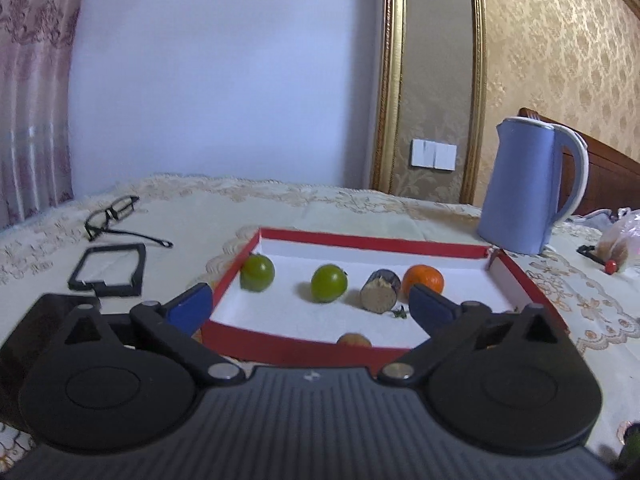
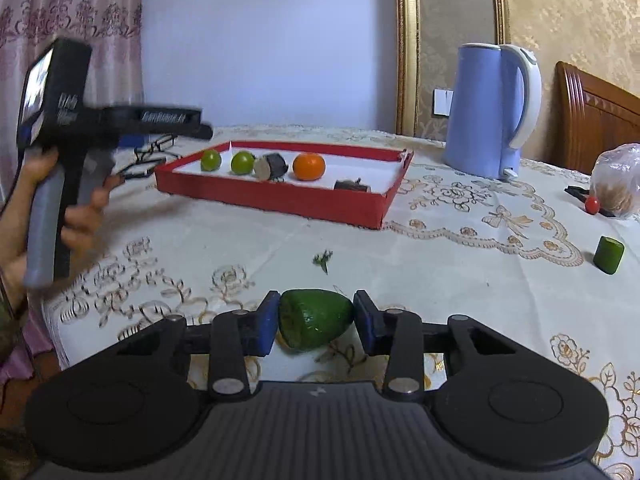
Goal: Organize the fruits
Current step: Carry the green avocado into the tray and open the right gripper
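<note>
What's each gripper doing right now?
Left gripper: open, empty.
Right gripper: shut on the avocado.

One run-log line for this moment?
left hand-held gripper: open, empty, facing red tray | right hand-held gripper: around green avocado half on tablecloth | tray: five pieces

White lettering on left hand-held gripper [image 2: 120, 120], too blurred to read
</note>
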